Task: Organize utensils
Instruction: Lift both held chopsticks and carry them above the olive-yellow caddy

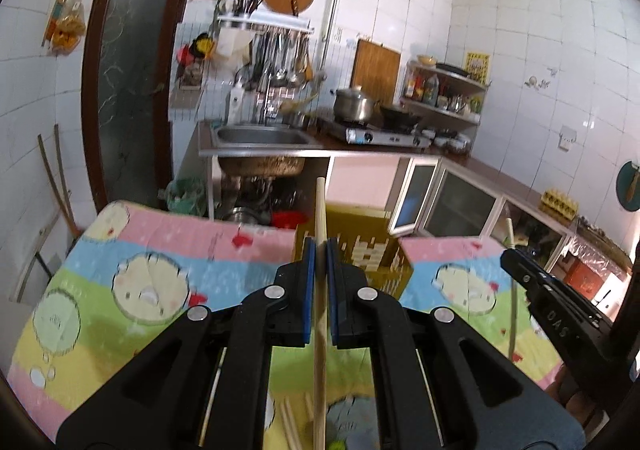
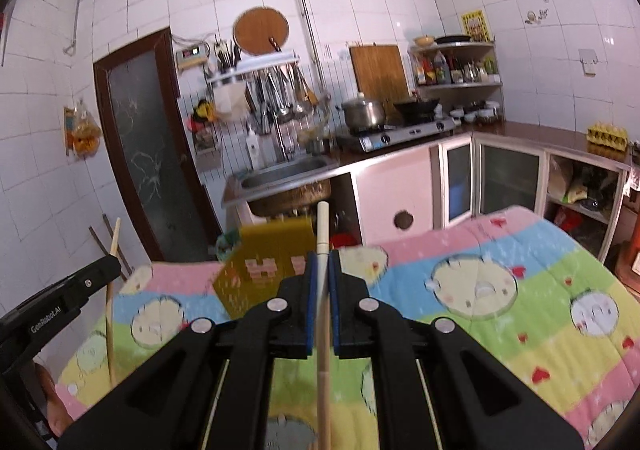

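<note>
Steel sink (image 1: 262,137) beside gas stove (image 1: 376,133), lidded pot (image 1: 354,103), dark door (image 1: 132,77), cartoon-print tablecloth (image 2: 520,314)

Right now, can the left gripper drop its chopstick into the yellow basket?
Probably yes. The left gripper is shut on a wooden chopstick, and the yellow basket sits just ahead on the cartoon blanket. Nothing lies between; the right gripper is off to the side.

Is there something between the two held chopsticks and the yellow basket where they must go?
Nothing visible. The left gripper and right gripper each clamp a chopstick, raised above the tablecloth, with the yellow basket just ahead.
</note>
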A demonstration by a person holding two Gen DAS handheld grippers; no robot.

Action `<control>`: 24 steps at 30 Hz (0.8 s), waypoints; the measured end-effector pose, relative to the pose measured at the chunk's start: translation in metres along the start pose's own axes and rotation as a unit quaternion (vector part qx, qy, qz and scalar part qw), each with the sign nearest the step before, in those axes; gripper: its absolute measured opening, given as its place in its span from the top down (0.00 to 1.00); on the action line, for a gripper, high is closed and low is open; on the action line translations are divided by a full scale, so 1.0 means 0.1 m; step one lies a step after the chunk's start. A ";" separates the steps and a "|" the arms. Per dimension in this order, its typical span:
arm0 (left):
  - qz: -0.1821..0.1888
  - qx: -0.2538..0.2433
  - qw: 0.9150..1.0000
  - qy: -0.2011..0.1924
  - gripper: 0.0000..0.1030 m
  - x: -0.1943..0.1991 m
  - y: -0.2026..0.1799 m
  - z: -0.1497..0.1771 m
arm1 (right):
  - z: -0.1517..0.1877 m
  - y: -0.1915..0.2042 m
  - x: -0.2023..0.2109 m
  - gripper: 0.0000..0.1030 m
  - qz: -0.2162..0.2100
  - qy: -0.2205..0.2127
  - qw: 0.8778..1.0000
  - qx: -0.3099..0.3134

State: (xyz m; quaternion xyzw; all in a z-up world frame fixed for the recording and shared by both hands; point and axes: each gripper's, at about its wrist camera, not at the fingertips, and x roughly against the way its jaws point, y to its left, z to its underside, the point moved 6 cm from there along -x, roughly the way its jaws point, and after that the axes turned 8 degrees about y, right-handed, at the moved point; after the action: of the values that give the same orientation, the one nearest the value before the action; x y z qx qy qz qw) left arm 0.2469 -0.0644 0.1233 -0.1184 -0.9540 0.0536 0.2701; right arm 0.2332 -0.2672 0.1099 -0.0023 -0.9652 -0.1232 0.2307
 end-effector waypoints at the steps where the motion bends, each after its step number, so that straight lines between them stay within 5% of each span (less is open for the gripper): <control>1: 0.001 -0.001 1.000 -0.006 0.96 -0.01 -0.01 -0.06 | -0.07 0.02 -0.03 0.94 -0.002 -0.006 1.000 0.000; 11: 0.039 -0.003 0.996 -0.086 0.95 -0.19 -0.13 -0.82 | -0.83 0.17 -0.40 0.94 -0.043 -0.085 0.995 -0.008; 24: 0.039 -0.009 0.988 -0.147 0.96 -0.78 -0.23 -1.26 | -1.21 0.27 -0.95 0.94 -0.041 -0.149 0.988 -0.007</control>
State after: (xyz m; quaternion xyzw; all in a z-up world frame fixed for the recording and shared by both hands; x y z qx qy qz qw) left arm 0.3733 -0.1015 0.1946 -0.1485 -0.9786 0.0719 0.1233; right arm 0.3737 -0.2648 0.1784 0.0174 -0.9873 -0.1371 0.0788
